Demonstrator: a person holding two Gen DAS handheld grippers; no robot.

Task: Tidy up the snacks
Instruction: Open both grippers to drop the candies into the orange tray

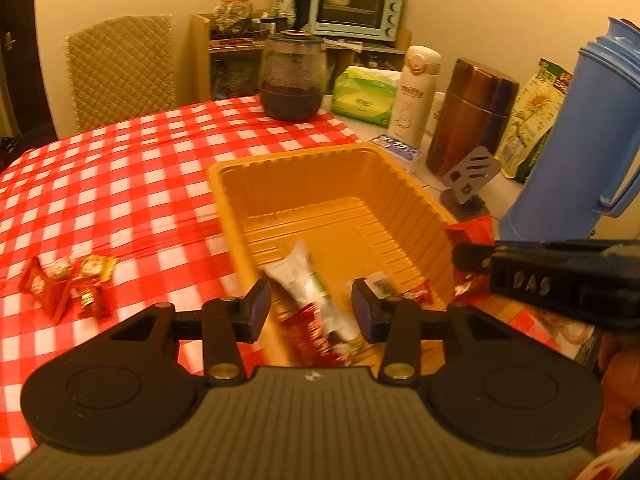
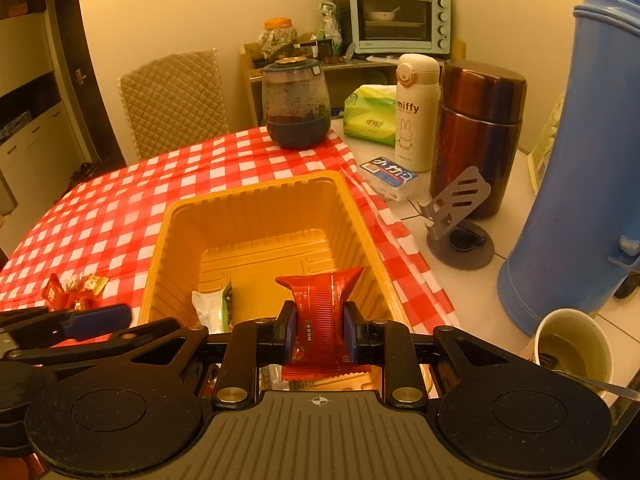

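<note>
while pinched crosswise, red snack packet (image 2: pixel 320 312), ends flared

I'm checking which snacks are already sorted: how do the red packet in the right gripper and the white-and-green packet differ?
The red packet is pinched between the right gripper fingers, held above the orange tray; the white-and-green packet lies loose inside the tray, ungripped. The red packet is solid red with creased, flared ends; the white-and-green packet is pale with a green edge. Both are sealed wrappers at the tray's near end.
</note>
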